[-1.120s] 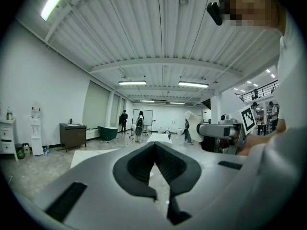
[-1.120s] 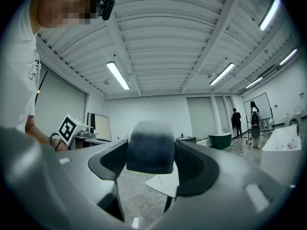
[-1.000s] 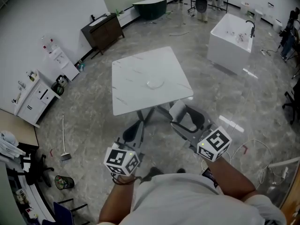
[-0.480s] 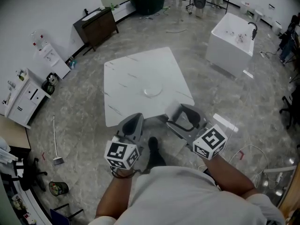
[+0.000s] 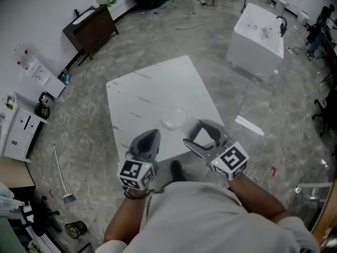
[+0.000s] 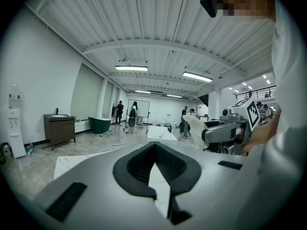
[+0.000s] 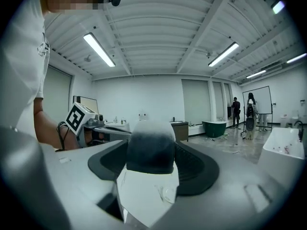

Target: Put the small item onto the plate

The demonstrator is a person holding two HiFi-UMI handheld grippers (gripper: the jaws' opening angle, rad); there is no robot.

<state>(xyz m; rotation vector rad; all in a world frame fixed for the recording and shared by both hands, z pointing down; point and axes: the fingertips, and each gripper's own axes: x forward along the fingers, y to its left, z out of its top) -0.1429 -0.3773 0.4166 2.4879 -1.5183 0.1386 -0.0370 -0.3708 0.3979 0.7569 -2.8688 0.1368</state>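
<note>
Bench [image 5: 137,94] nearer now, edge beneath both jaws. On right gripper [image 5: 202,134] jaws clamp pale item [image 7: 149,145]; plate [image 5: 174,118] just ahead. On left gripper [image 5: 148,139] jaws closed, empty.

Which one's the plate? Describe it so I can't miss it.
Find the white marble-topped table in the middle of the grey floor. The plate lies on it toward the near edge: a round dish of clear glass, the only thing on that top.
</note>
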